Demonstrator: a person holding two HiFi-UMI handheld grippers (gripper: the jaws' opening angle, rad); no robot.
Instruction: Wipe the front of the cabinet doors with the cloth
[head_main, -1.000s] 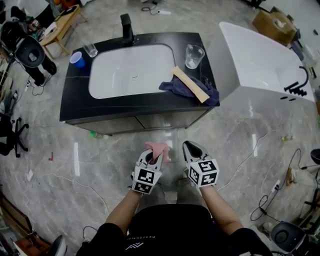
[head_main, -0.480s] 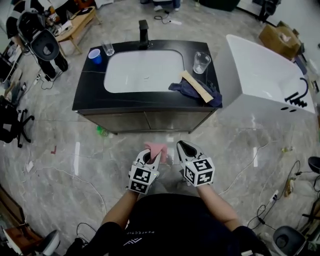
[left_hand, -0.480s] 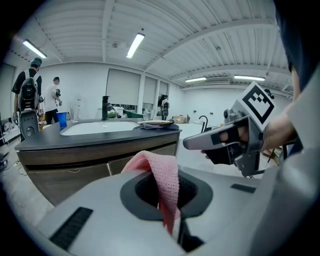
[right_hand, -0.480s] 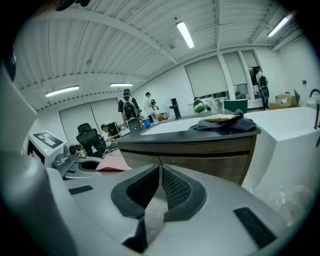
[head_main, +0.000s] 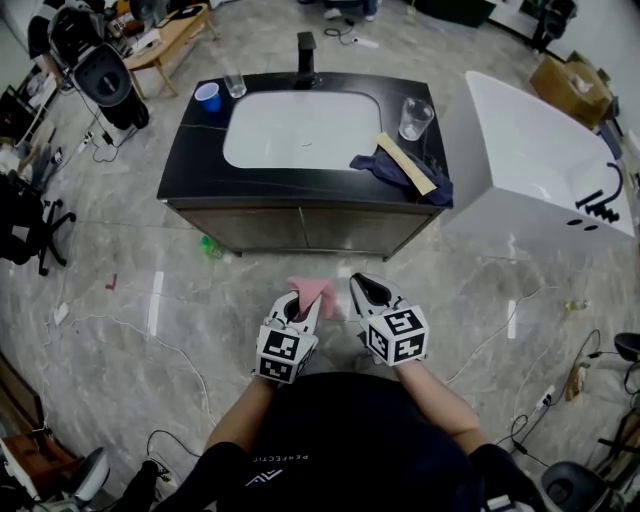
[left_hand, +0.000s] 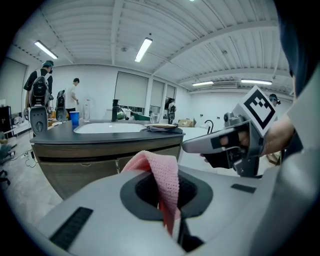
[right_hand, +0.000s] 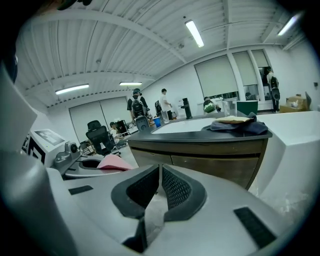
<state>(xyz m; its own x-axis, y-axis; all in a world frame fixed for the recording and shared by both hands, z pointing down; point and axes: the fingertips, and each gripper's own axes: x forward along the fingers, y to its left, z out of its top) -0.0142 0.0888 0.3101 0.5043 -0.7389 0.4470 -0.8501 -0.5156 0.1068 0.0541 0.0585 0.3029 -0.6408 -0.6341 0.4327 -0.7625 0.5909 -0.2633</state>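
A pink cloth (head_main: 312, 292) (left_hand: 161, 180) is pinched in my left gripper (head_main: 303, 303), whose jaws are shut on it; the cloth folds over the jaw tips. My right gripper (head_main: 362, 290) hangs beside it, jaws shut with nothing between them (right_hand: 160, 187). Both are held over the floor, well short of the vanity. The brown cabinet doors (head_main: 300, 228) (left_hand: 105, 162) (right_hand: 210, 162) sit under a black countertop (head_main: 190, 160) with a white sink.
On the counter stand a blue cup (head_main: 208, 96), two clear glasses (head_main: 415, 118), a black tap (head_main: 306, 50), a dark cloth with a wooden piece (head_main: 405, 168). A white bathtub (head_main: 540, 160) is to the right. Cables cross the marble floor. People stand in the distance (left_hand: 40, 95).
The view has drawn back a little from the vanity, which now sits higher in the head view. Both grippers keep their pose and the cloth stays held.
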